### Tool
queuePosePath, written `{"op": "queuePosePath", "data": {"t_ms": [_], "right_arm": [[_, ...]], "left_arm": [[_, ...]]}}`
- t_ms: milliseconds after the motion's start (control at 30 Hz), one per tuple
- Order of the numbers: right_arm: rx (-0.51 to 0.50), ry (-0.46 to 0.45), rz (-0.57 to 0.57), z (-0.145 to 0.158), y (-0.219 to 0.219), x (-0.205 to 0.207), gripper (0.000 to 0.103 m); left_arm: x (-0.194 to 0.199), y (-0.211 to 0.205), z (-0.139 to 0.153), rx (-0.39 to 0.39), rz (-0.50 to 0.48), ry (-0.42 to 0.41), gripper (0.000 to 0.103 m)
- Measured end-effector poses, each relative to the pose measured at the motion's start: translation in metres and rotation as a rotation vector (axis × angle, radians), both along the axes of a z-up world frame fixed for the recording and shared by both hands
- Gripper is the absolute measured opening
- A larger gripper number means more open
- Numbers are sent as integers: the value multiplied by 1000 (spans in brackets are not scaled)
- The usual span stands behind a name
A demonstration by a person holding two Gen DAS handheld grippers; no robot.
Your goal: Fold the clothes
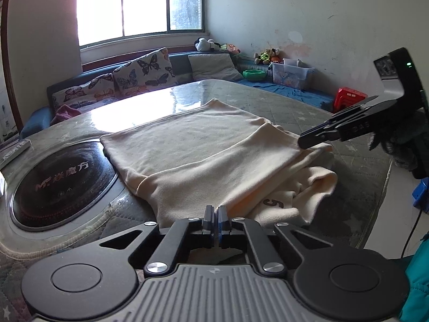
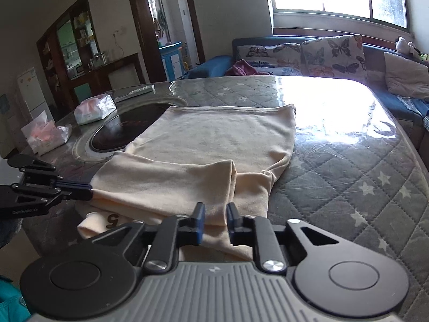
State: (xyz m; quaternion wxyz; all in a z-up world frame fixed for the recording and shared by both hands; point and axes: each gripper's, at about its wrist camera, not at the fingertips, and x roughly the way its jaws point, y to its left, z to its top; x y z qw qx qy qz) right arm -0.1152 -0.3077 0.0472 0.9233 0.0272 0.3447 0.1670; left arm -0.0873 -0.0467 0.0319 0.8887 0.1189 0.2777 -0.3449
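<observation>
A table (image 2: 348, 161) under a glossy clear sheet over grey star-quilted padding carries a cream garment (image 2: 214, 145) near its middle. A round black cooktop (image 1: 61, 185) sits inset at left. Tissue packs (image 2: 93, 108) and a remote (image 2: 139, 90) lie beyond it.

The left gripper (image 1: 216, 218) sits low at the bottom centre of its own view, its fingers (image 1: 208, 218) pressed together with almost no gap, and it shows again at the left edge of the right wrist view, fingers closed and pointing right. The right gripper (image 2: 216, 218) sits at the bottom centre of its view with its fingers (image 2: 199, 221) parted. In the left wrist view it reaches in from the right edge, held by a gloved hand (image 1: 402, 145).
</observation>
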Motion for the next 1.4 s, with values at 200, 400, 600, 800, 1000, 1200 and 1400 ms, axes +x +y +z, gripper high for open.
{"op": "queuePosePath", "data": {"t_ms": [200,400,600,800,1000,1200,1400], "right_arm": [[8,6,1,-4,0,6,4],[0,-26,22,9,1,-7,3],[-28,7,36,4,3,-10,9],[-31,-59,34,17,2,1,10],[-20,-66,44,8,16,30,15],[-43,-51,53,2,17,31,16],[-70,-34,67,-3,18,26,21]], "left_arm": [[1,2,2,-11,11,-2,3],[-1,9,6,-29,-7,2,3],[4,14,3,-29,-21,83,6],[30,16,17,-95,63,82,6],[74,12,7,-161,192,131,6],[80,26,-6,-155,250,164,6],[47,22,6,-60,155,77,7]]}}
